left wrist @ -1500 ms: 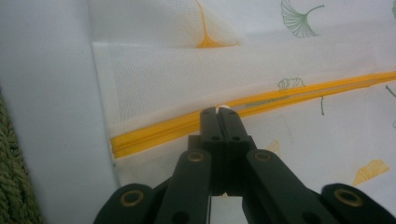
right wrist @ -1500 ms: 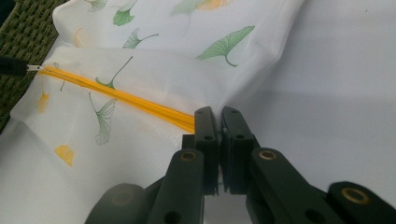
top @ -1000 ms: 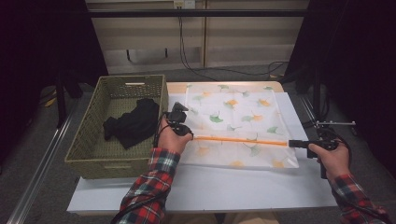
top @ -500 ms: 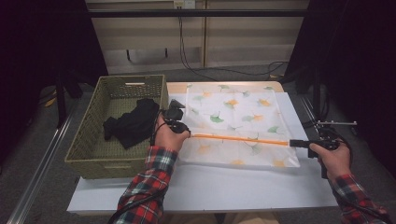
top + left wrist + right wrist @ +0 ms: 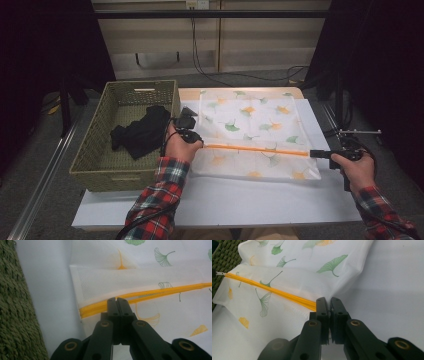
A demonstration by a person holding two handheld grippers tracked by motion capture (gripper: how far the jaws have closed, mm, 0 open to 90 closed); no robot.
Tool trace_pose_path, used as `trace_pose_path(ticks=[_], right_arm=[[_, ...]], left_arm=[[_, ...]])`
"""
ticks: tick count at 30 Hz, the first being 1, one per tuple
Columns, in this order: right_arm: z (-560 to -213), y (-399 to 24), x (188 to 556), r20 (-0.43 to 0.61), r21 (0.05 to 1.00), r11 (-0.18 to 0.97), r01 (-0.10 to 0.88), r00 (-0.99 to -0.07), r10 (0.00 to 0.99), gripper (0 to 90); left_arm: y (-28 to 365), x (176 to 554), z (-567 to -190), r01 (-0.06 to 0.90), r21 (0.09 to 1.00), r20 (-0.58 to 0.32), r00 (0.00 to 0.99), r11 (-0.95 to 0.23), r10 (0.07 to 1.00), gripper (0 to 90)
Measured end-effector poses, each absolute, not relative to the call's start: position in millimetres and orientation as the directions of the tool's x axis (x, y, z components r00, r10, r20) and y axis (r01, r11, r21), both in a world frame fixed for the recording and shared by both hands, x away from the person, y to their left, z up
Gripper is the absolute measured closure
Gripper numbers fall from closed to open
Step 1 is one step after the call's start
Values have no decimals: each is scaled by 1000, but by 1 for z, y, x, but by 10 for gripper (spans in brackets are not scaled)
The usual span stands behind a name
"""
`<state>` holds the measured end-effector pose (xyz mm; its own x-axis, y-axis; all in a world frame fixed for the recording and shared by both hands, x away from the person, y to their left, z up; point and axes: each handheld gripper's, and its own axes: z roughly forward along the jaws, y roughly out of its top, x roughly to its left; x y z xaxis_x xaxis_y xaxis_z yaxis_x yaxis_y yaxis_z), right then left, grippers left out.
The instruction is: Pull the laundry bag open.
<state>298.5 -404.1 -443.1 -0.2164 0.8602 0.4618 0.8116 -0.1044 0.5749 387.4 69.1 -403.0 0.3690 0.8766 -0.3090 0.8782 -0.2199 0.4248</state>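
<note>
my left gripper [image 5: 192,135] sits at the left end of the orange zipper [image 5: 257,149], jaws pressed together on the zipper tape, as the left gripper view [image 5: 116,299] shows. my right gripper [image 5: 316,153] is at the zipper's right end, jaws nearly together and pinching the bag [image 5: 250,125] edge there; the right gripper view [image 5: 327,300] shows the orange tape running into them. the bag lies flat on the white table [image 5: 225,200], just right of the basket [image 5: 100,165], which holds black cloth [image 5: 142,132]. compared with a second ago i see no change: both hands, the taut zipper, the bag and the cloth sit where they did.
</note>
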Motion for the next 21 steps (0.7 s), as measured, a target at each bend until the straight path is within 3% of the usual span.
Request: trace_pose_path(ticks=[21], right_arm=[[-444,-412,302,442,575,-89,813,-217,870,868]], left_arm=[[72,386,-402,881,421,-291,358,-217,888,900]])
